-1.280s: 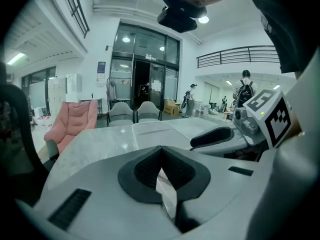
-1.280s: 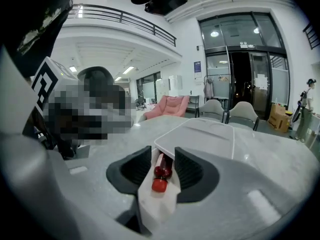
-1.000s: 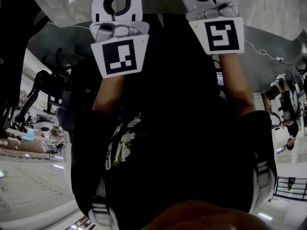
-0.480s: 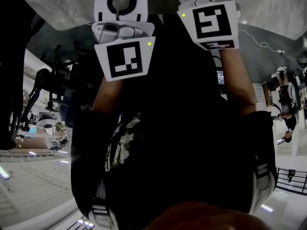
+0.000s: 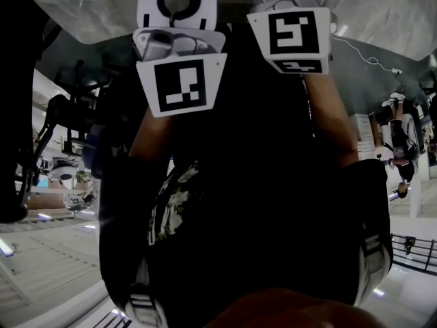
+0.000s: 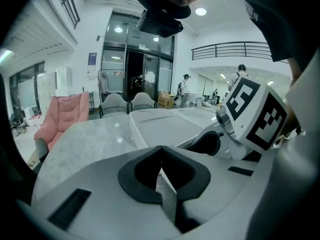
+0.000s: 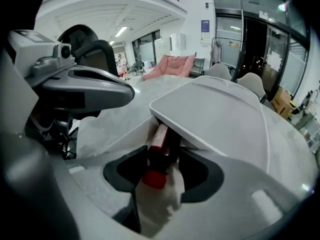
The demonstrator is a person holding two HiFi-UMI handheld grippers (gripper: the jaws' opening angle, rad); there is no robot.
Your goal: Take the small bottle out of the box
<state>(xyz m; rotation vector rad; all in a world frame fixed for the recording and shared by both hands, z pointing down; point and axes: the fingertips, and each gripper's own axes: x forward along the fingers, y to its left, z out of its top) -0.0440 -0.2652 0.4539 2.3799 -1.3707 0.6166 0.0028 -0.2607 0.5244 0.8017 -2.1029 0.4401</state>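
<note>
In the right gripper view the bottle [image 7: 161, 149] shows only its red cap and a dark stretch. The rest, toward 12 o'clock, is hidden under the white edge of the box [image 7: 220, 119], and its label is blurred. In the left gripper view the people [image 6: 241, 70] at 1 o'clock are too small to tell apart, and the box's near end is covered.

Head view looks down; gripper views share the box [image 6: 160, 124].
</note>
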